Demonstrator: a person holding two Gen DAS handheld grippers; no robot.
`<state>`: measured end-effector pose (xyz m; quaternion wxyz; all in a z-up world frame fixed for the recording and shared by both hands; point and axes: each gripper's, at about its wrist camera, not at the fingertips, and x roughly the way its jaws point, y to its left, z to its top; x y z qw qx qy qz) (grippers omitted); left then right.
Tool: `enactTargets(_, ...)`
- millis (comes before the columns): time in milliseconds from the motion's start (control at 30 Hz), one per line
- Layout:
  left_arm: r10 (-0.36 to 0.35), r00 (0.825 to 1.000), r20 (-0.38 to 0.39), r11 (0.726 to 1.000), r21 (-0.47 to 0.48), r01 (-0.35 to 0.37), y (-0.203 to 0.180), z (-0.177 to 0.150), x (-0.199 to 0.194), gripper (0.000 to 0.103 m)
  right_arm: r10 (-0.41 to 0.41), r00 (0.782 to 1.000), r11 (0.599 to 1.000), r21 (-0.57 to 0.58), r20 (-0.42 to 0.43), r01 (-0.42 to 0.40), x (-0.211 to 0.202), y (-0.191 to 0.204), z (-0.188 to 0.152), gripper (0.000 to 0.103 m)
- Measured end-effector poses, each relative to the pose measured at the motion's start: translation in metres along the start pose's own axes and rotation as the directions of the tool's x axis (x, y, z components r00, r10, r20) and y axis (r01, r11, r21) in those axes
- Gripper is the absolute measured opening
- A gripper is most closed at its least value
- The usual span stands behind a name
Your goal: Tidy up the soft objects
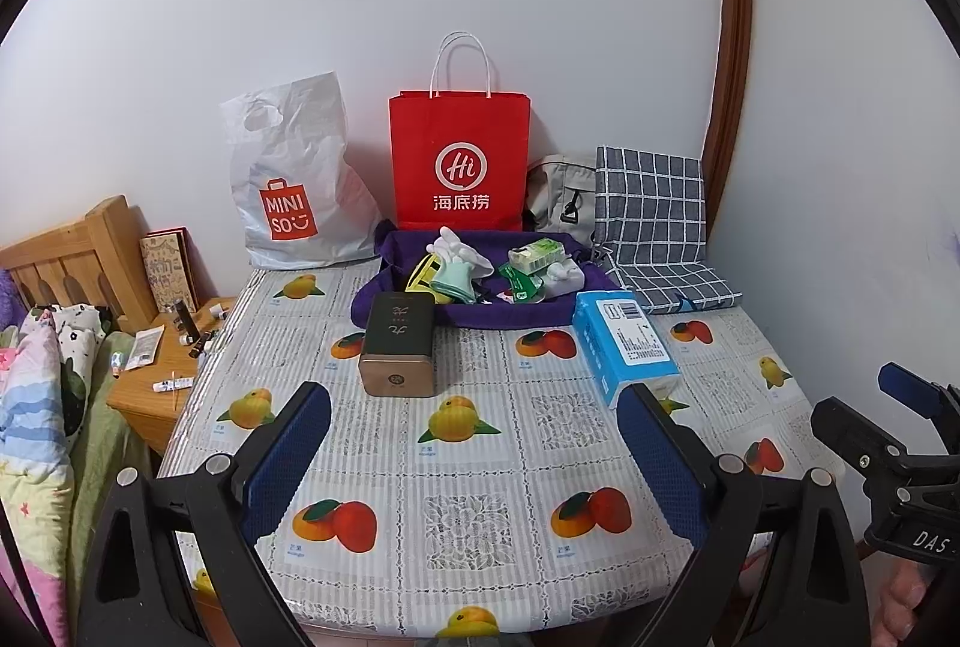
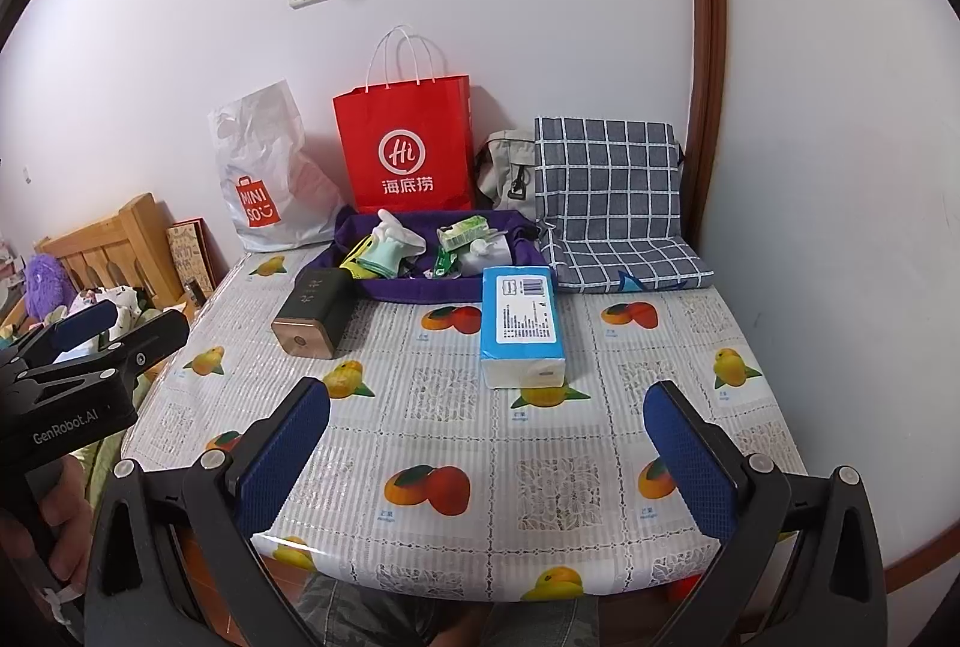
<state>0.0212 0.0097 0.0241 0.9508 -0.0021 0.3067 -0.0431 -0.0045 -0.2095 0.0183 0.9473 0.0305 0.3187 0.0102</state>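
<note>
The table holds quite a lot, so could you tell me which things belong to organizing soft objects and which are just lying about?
Belongs to the job:
purple tray
gloves
tissue packets
blue tissue pack

Lying about:
dark tin
red bag
white Miniso bag
checked cushion

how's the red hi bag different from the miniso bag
The red Hi bag is stiff paper, standing upright with white twisted rope handles; the Miniso bag is white crinkled plastic, slumped, with a die-cut hand hole. Both stand at the back of the table by the wall, behind the purple tray.
</note>
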Motion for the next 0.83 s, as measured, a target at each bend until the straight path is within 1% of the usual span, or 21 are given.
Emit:
enactTargets(733,0.005,1.000,0.001,1.000,0.000,-0.005,0.0006,0.0013,-0.0018,0.097,-0.002,1.000,1.000,-0.004,0.002,0.002,-0.0024,0.0003,0.0005,0.103)
enactTargets(833,0.009,1.000,0.013,1.000,-0.010,-0.009,0.0024,0.0038,-0.0045,0.097,0.000,1.000,1.000,-0.004,0.003,0.000,-0.0034,0.0004,0.0009,0.103)
